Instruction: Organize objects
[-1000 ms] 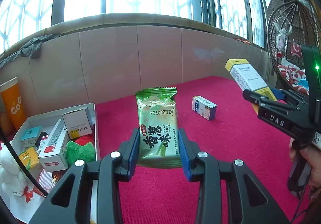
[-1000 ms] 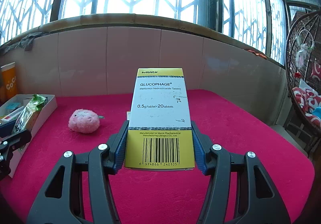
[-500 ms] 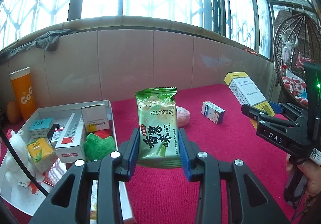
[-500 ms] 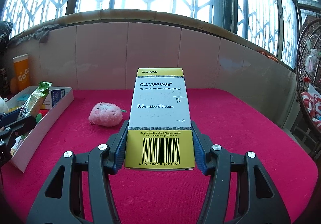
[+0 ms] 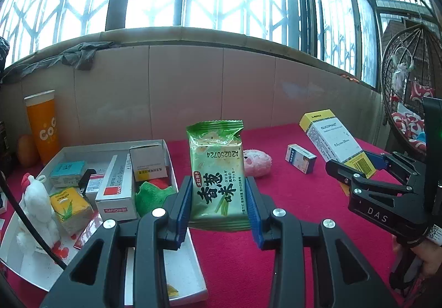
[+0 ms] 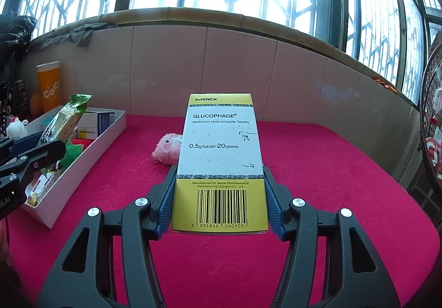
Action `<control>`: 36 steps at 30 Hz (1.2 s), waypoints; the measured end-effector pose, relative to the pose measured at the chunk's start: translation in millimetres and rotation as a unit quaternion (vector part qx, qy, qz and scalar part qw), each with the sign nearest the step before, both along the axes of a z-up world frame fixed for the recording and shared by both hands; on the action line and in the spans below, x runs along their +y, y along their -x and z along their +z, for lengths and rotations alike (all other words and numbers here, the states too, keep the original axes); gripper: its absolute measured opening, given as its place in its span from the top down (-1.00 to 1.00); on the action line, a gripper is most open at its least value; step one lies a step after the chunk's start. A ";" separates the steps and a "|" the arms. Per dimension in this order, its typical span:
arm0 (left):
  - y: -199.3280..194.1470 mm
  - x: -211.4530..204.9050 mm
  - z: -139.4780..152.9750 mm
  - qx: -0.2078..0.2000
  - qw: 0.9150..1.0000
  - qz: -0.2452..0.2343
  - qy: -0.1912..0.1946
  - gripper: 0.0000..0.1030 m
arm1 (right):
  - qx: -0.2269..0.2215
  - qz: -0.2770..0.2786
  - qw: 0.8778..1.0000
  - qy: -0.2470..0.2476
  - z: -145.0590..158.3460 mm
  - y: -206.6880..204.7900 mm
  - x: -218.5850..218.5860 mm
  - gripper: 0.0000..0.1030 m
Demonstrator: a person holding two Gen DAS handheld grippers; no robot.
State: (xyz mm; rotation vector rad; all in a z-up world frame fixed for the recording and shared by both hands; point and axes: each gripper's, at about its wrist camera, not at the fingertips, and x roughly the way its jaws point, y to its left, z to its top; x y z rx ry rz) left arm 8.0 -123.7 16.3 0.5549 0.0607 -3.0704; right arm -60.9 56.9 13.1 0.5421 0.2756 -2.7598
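Judging from how things lie, we are partway through the tidying. In the left wrist view the white tray (image 5: 168, 154) at the lower left already holds several small cartons, a green cloth, a yellow packet and a white plush toy. Two more items are in hand. The left gripper (image 5: 218, 207) has its blue pads pressed against both sides of the green snack packet (image 5: 216, 170), which stands upright at the centre of the frame, just right of the tray. The right gripper (image 6: 219, 204) is clamped on the yellow-and-white medicine box (image 6: 221, 153), held upright mid-frame above the cloth and well right of the tray. Neither item is in the tray yet.

Left loose on the cloth are the pink plush toy (image 5: 257, 163) right of centre and the small blue-and-white box (image 5: 301, 161) further right; we take these to be next.

Everything sits on a red cloth surface (image 6: 331, 170) backed by a low tiled wall under tall lattice windows. An orange cup (image 5: 44, 125) stands at the far left, and a hanging wicker chair (image 5: 408, 87) fills the right edge.
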 end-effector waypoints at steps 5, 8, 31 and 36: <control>-15.4 -3.0 2.2 0.015 1.000 0.009 0.013 0.29 | 0.001 0.022 1.000 -0.007 -1.9 -10.3 -12.6 -0.10; -25.6 -8.7 3.8 0.023 0.999 0.020 0.016 0.29 | 0.009 0.030 0.999 -0.017 -2.1 -15.7 -17.9 -0.10; -60.5 -44.1 6.4 0.034 0.994 0.106 0.008 0.29 | -0.001 0.027 1.000 0.004 -2.0 -11.8 -11.1 -0.10; -80.4 -56.8 7.8 0.039 0.990 0.133 0.010 0.29 | -0.002 0.029 1.000 0.006 -1.8 -11.2 -11.0 -0.09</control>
